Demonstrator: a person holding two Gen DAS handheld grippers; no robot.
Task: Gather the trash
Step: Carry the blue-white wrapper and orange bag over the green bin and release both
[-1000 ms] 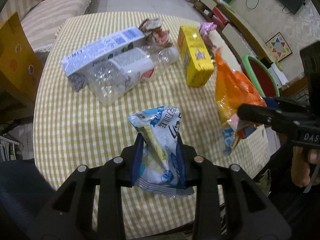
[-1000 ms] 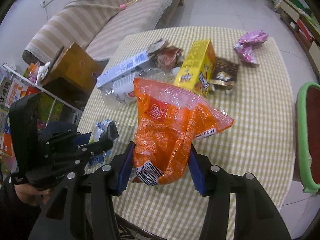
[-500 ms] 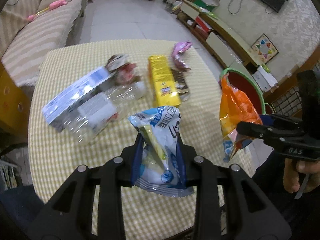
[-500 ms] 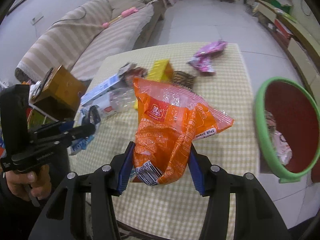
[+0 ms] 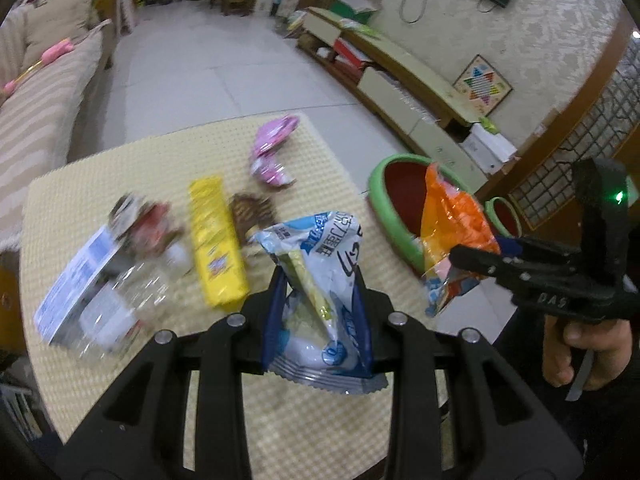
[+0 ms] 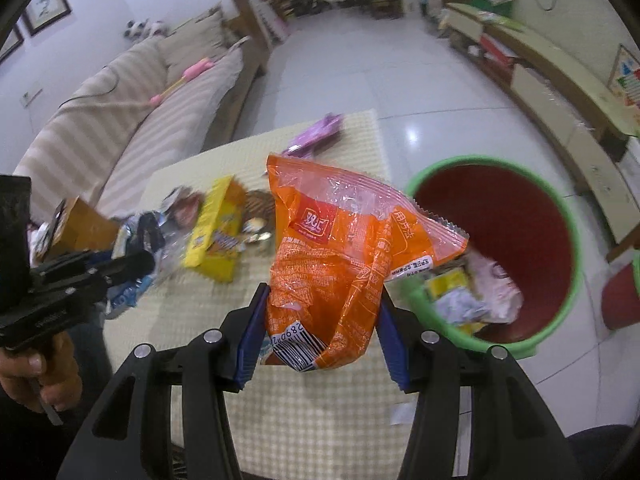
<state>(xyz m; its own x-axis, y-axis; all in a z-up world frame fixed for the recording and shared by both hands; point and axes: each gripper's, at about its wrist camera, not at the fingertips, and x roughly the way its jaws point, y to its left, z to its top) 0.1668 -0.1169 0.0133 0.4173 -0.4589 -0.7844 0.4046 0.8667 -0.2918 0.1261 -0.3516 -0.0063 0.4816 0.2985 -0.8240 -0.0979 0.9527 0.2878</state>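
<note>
My left gripper [image 5: 318, 308] is shut on a blue and white snack bag [image 5: 320, 276], held above the near edge of the checked table [image 5: 140, 160]. My right gripper [image 6: 320, 320] is shut on an orange snack bag [image 6: 340, 248]; in the left wrist view that orange bag [image 5: 452, 220] hangs in front of the bin. The red bin with a green rim [image 6: 568, 216] stands on the floor right of the table, with several wrappers [image 6: 476, 292] inside. On the table lie a yellow box [image 5: 216, 240], a pink wrapper [image 5: 272, 148], a clear bottle [image 5: 120, 312] and a white and blue carton [image 5: 68, 284].
A striped sofa [image 6: 140, 120] stands beyond the table on the left. A low TV cabinet [image 5: 400, 80] runs along the right wall. A second small red and green bin [image 5: 504, 216] sits behind the big one. Tiled floor [image 6: 400, 80] stretches beyond the table.
Both grippers have swung to the right with their bags and lifted a little. The bin has come into full view under the right gripper, and the table litter has slid left.
</note>
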